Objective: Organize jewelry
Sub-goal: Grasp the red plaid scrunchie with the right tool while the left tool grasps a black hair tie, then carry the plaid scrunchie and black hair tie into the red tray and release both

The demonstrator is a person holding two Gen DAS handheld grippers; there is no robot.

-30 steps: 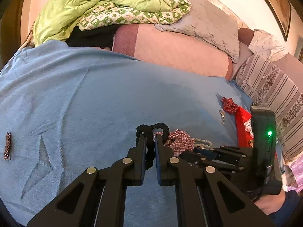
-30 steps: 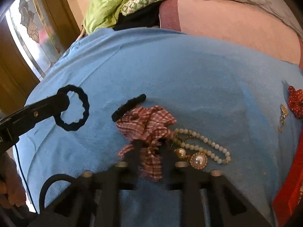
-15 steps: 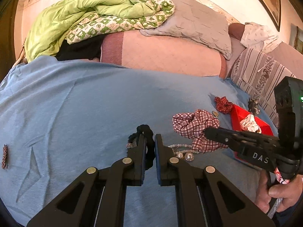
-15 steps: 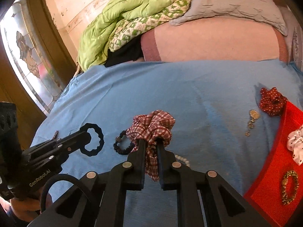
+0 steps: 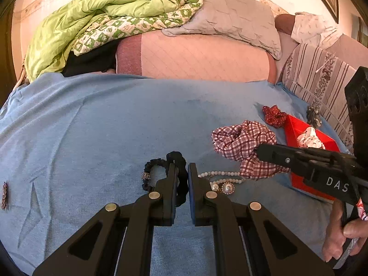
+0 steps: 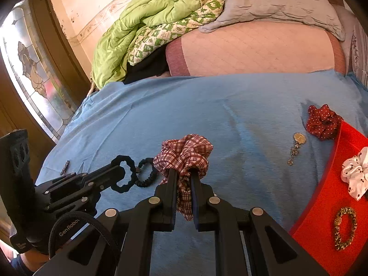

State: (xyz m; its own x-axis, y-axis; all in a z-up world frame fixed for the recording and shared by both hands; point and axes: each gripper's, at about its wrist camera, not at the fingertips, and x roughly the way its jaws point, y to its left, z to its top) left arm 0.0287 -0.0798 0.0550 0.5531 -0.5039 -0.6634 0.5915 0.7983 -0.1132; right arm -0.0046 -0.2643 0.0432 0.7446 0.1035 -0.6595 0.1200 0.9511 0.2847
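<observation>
Left claw (image 5: pixel 182 169): I have it pinched tight on the black scrunchie (image 5: pixel 181 179), whose loop hangs between the fingers above the blue bedsheet (image 5: pixel 103 126), lower middle of the left view.
Right claw (image 6: pixel 184 176): closed narrow on the checked scrunchie (image 6: pixel 184 156); the ruffle bunches above the tips and a tail of cloth dangles below.
Red tray (image 6: pixel 326 197): lower right of the right view, already holding a white spotted scrunchie (image 6: pixel 355 174) and a gold beaded ring (image 6: pixel 345 227).
Still on the sheet: a black beaded band (image 6: pixel 145 172) left of my right claw, a pearl necklace (image 5: pixel 220 179), a gold pendant (image 6: pixel 296 147) and a dark red scrunchie (image 6: pixel 322 122) beside the tray's far end.
Step in hand: I judge it is carrying both scrunchies over to the tray.
How to do it well: I keep both grips firm, move the checked one across first, and clear the tray's near wall before lowering.
Release: open only once the cloth sits over bare red floor, beside the white one.
Risk: the hanging tail may snag the pearls; I cannot quite tell whether it touches them.
</observation>
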